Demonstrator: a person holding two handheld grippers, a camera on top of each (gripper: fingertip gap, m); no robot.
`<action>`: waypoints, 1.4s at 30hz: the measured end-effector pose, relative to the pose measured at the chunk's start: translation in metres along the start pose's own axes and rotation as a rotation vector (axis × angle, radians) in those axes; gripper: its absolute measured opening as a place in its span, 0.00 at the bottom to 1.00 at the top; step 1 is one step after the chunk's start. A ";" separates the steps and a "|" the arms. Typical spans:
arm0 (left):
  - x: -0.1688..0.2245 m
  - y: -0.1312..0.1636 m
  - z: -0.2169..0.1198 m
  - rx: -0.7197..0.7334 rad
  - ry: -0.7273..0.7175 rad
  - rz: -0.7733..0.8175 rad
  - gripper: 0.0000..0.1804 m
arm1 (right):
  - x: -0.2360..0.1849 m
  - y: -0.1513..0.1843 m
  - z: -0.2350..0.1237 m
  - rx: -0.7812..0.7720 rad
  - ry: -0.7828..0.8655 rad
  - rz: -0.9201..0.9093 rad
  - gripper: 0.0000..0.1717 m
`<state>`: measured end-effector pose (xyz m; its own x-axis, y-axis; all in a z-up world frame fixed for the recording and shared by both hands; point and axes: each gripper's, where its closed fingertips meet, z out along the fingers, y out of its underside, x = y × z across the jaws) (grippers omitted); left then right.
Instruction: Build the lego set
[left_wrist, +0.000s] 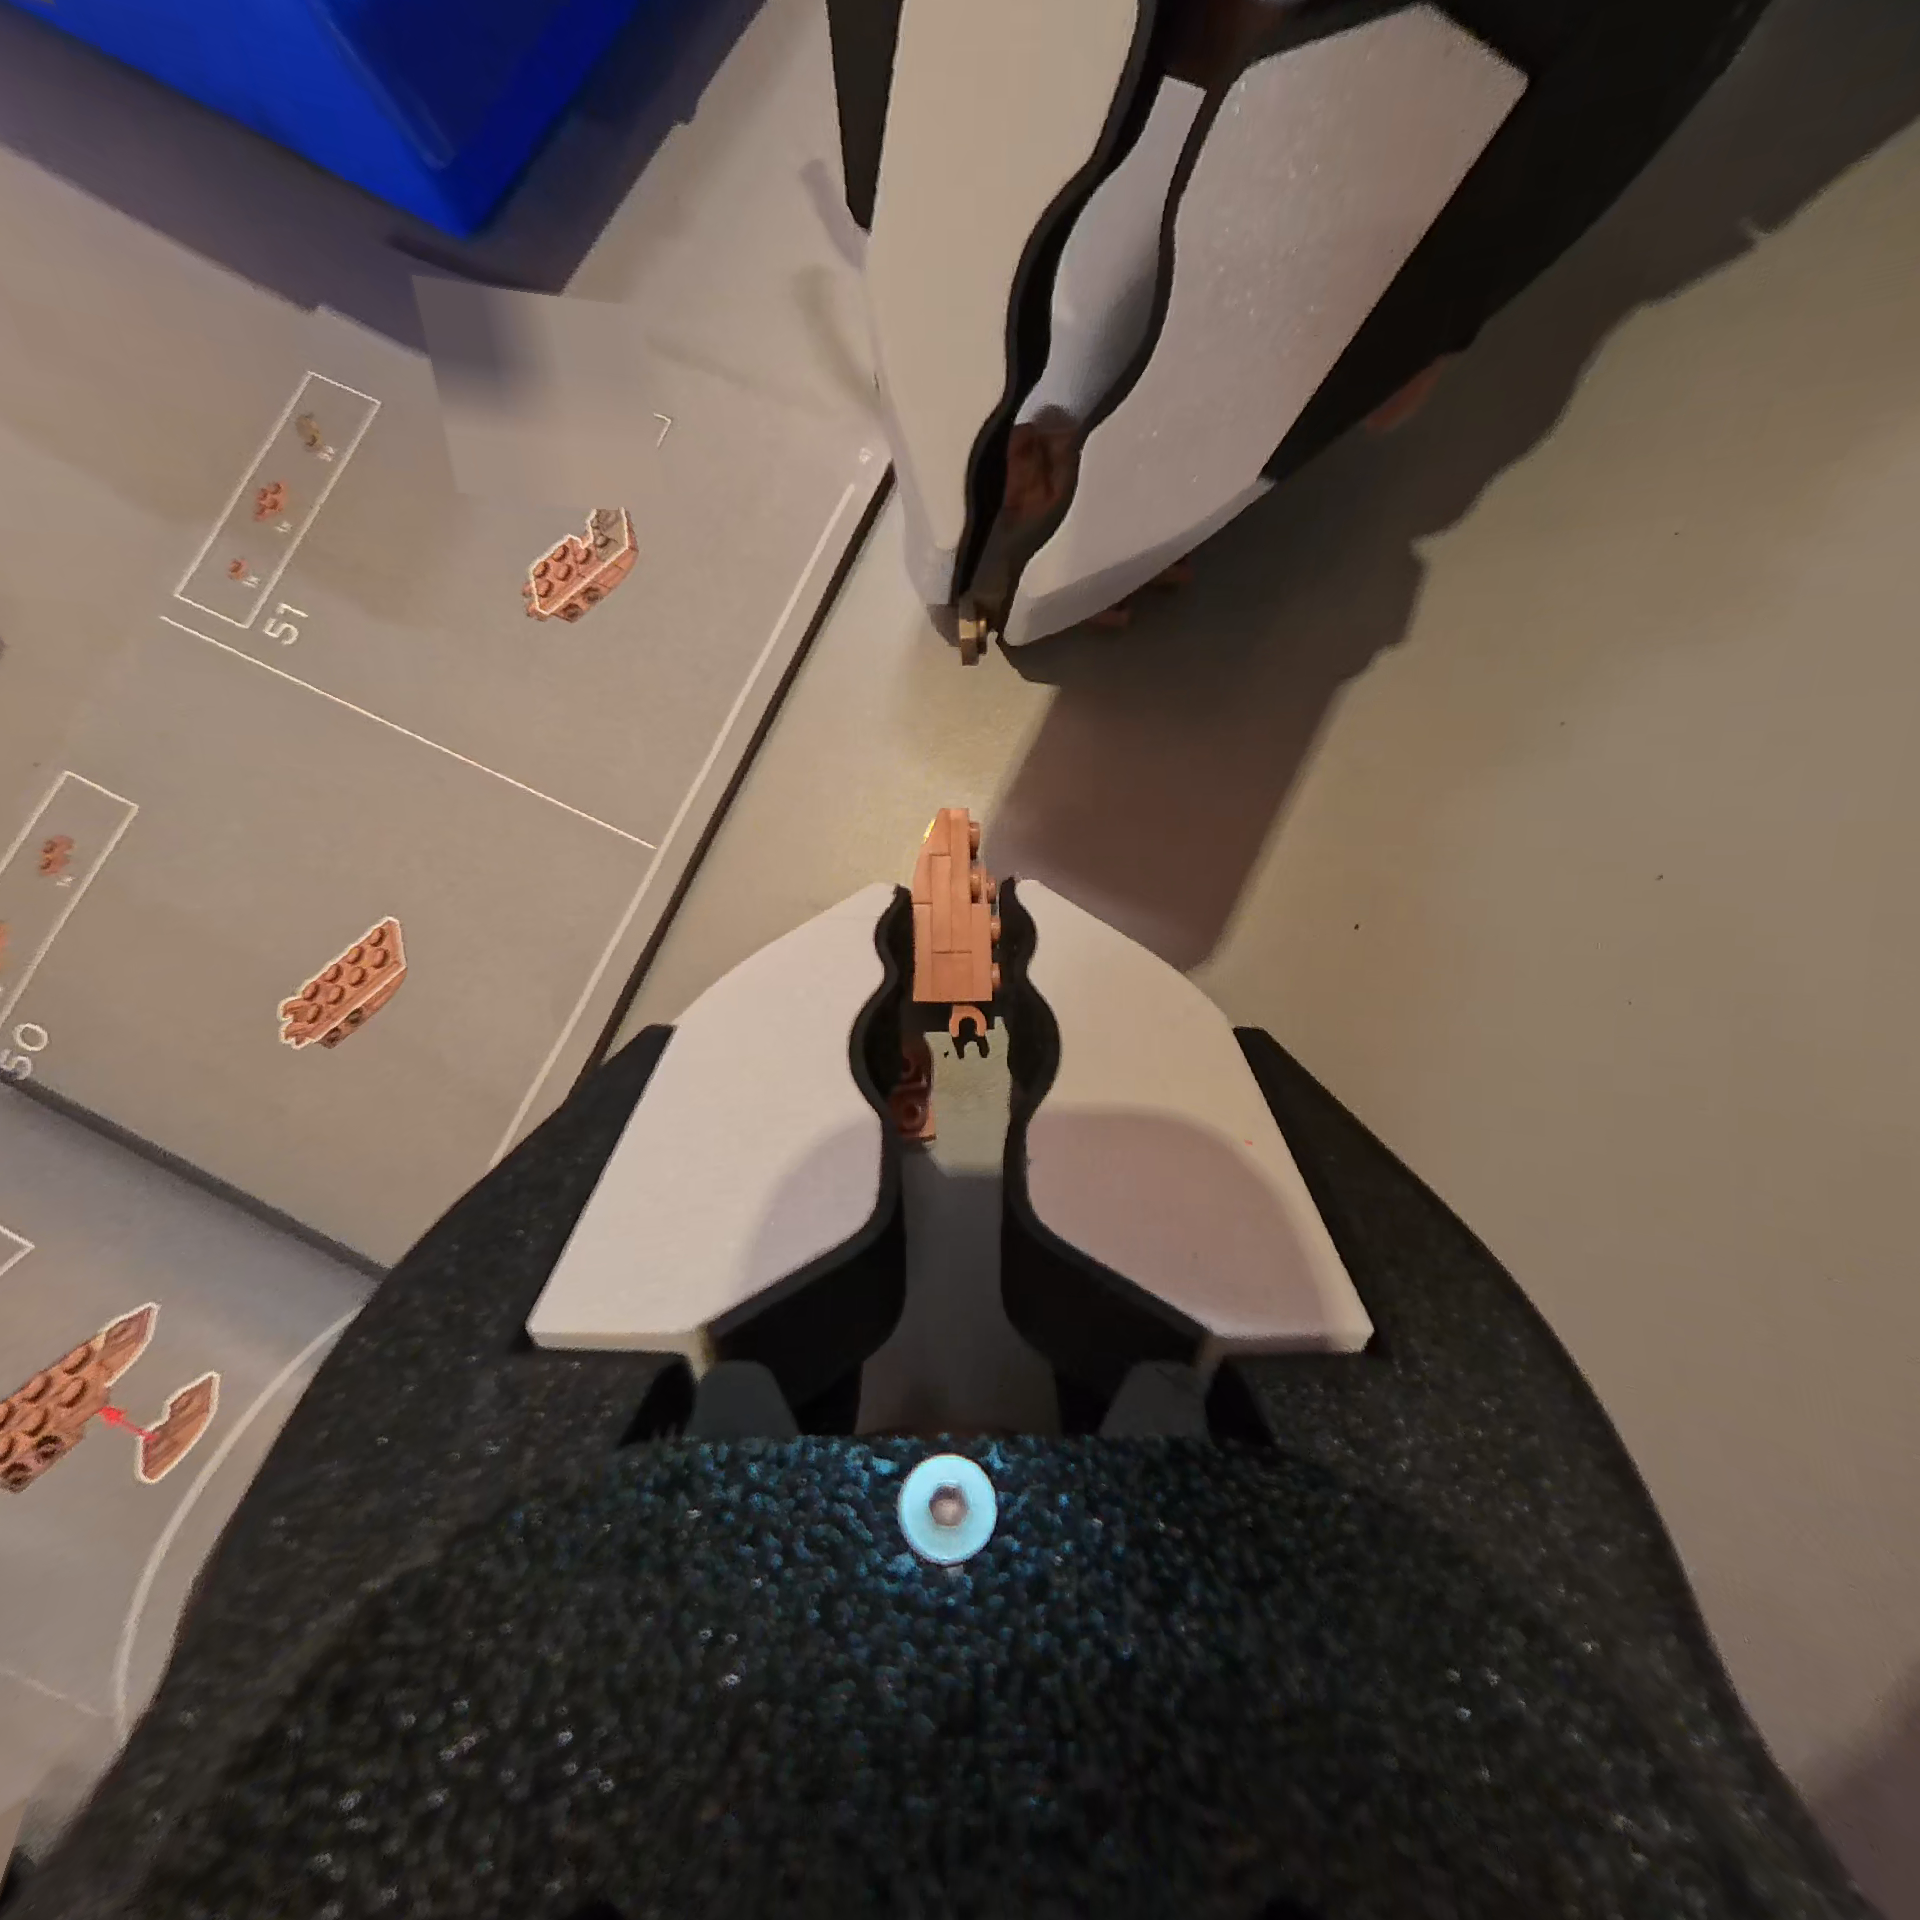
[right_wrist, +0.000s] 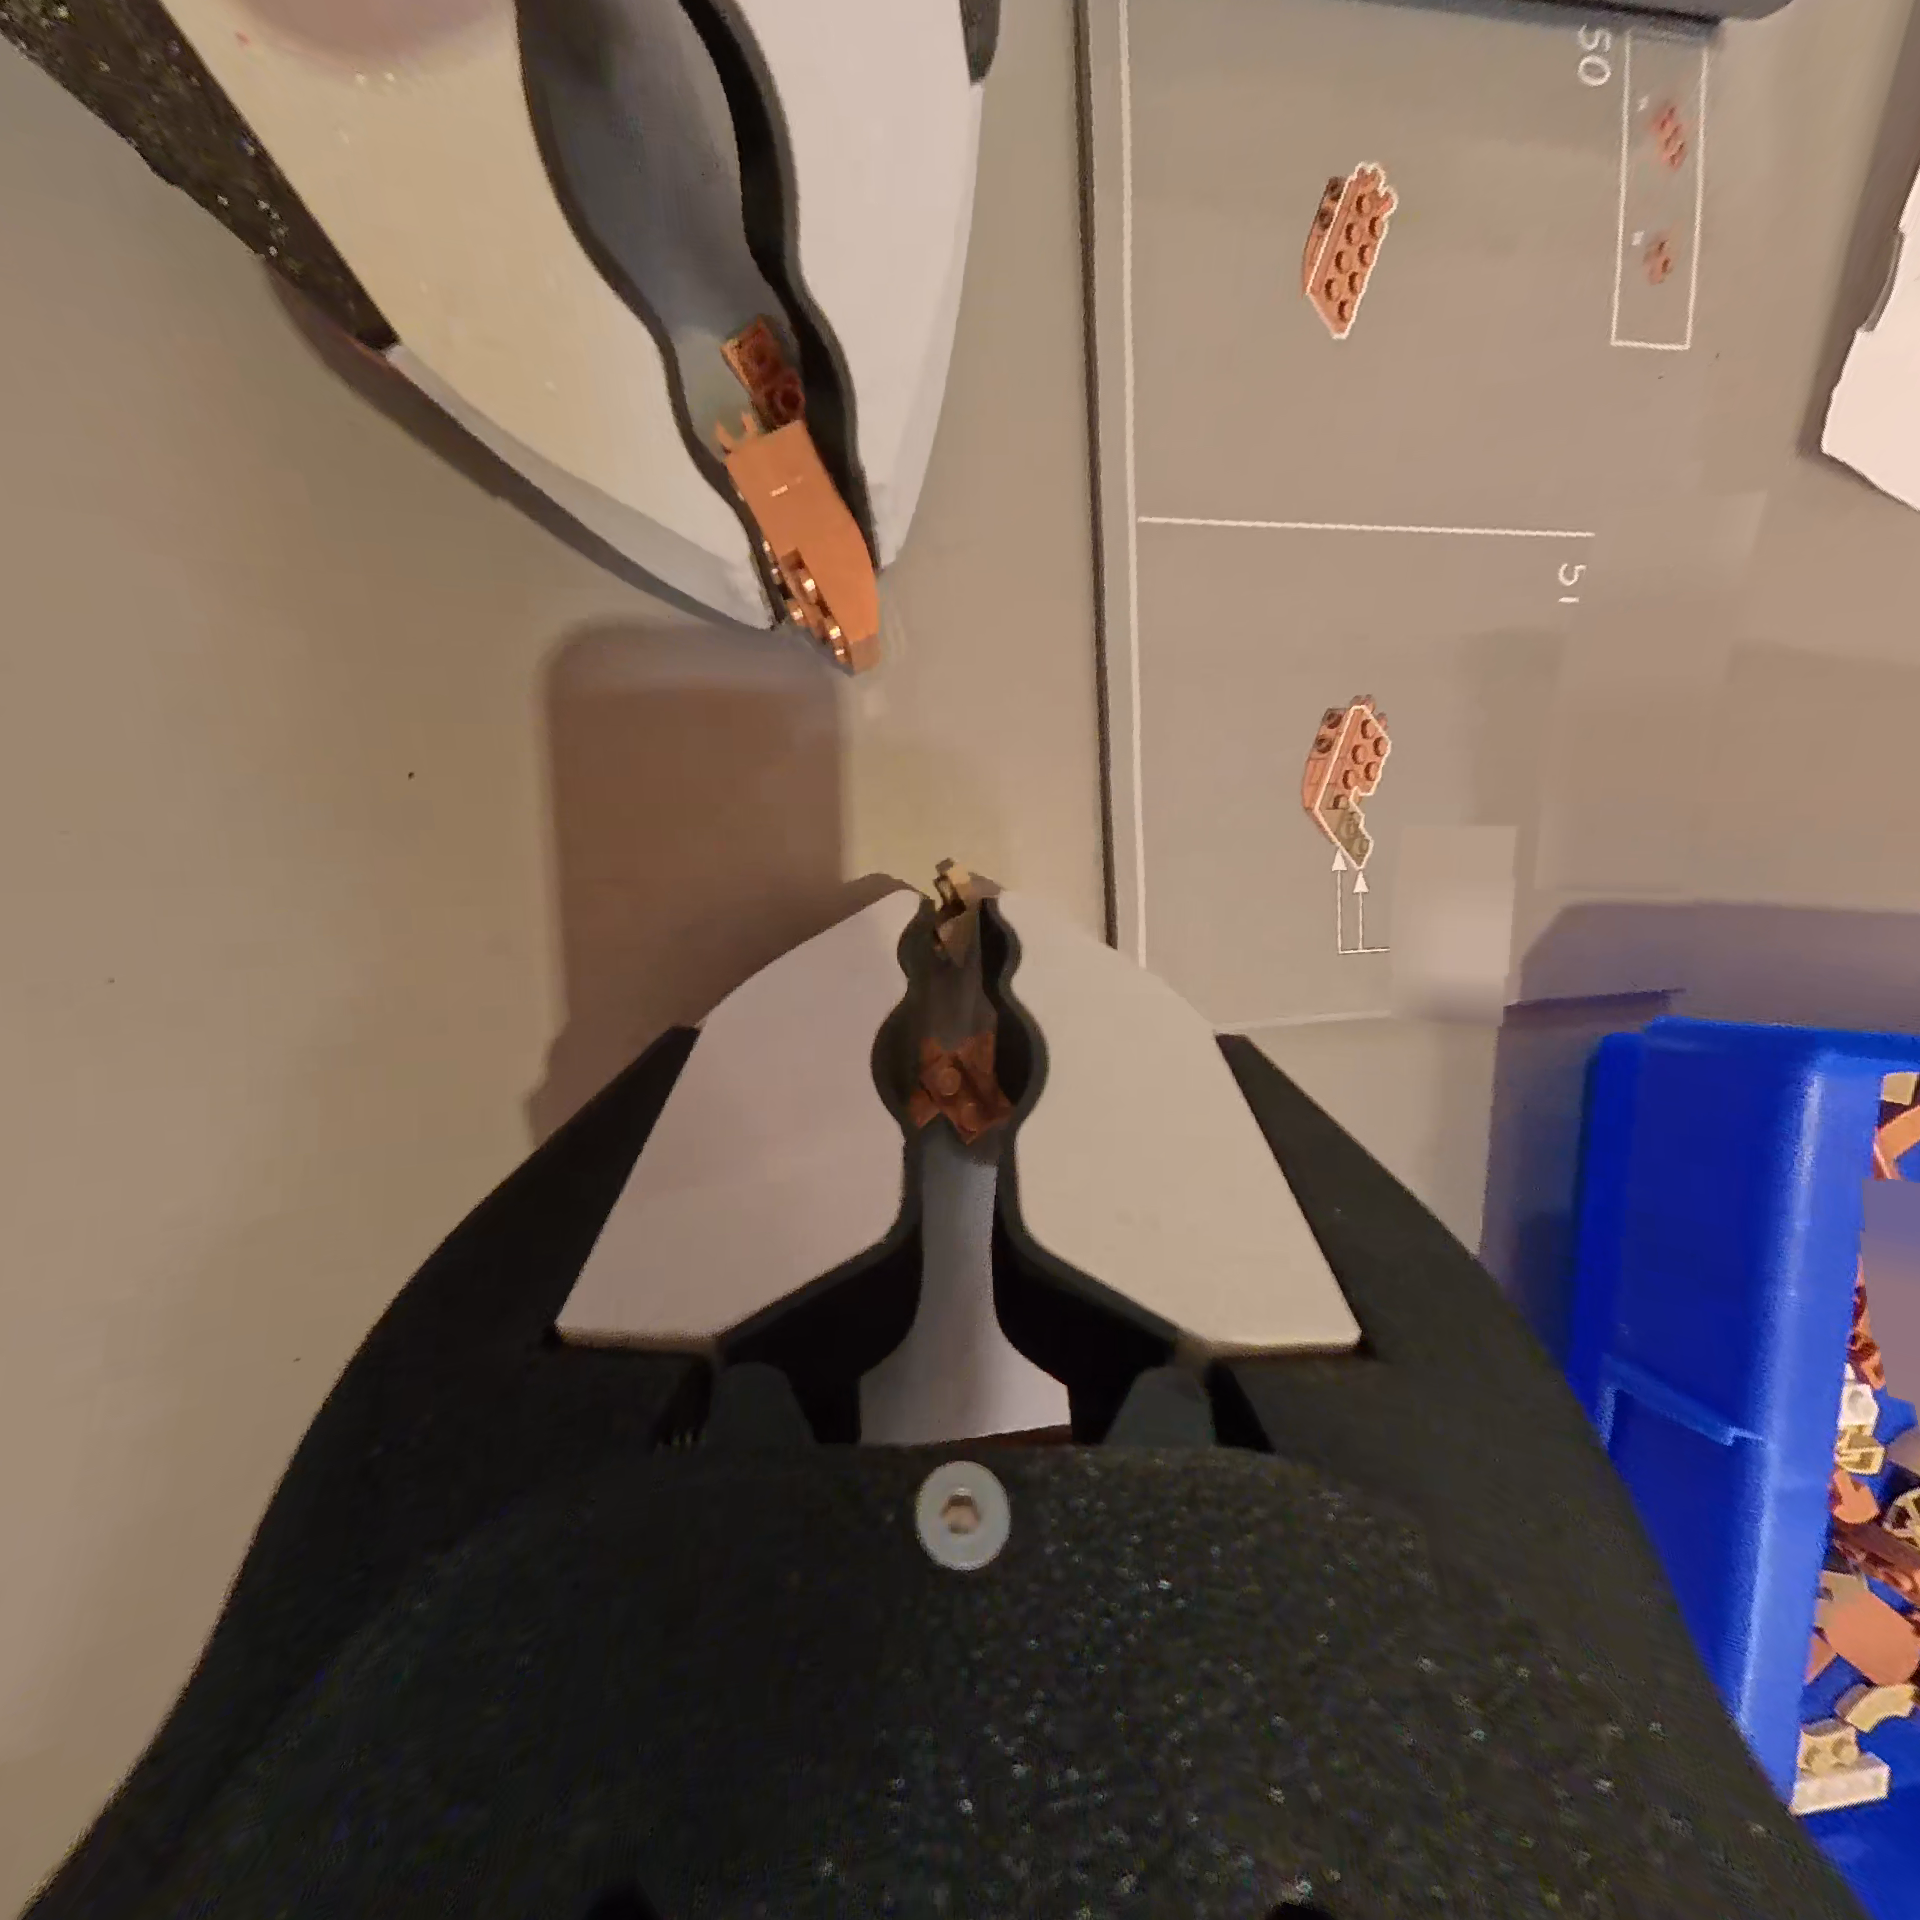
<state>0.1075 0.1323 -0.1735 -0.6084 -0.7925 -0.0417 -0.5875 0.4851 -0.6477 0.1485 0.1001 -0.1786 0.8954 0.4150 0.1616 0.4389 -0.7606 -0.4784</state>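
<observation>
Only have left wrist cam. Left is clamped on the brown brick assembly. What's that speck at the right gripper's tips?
Observer: Right wrist view shows a small tan piece pinched at the right gripper fingertips.
Operator: Anything else near its jaws?
Observer: Yes, small brown plates show through the wider hollow behind the tips; whether they are held I cannot tell.
Operator: The blue bin, anything in it?
Observer: The blue bin holds loose brown, tan and white pieces, and it sits beside the grey instruction sheet.
</observation>
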 end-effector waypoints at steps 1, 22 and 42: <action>0.000 0.000 0.000 0.001 0.002 0.002 0.08 | 0.000 0.000 0.000 -0.001 0.004 -0.004 0.04; -0.004 -0.015 -0.002 0.064 -0.096 0.063 0.08 | -0.010 -0.039 -0.009 0.121 0.144 -0.081 0.04; -0.008 -0.010 0.000 0.031 -0.137 0.035 0.08 | -0.004 -0.042 -0.004 0.146 0.225 -0.060 0.07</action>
<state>0.1181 0.1336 -0.1666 -0.5483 -0.8195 -0.1669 -0.5492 0.5033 -0.6671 0.1266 0.1280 -0.1558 0.8695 0.3233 0.3735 0.4908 -0.6512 -0.5789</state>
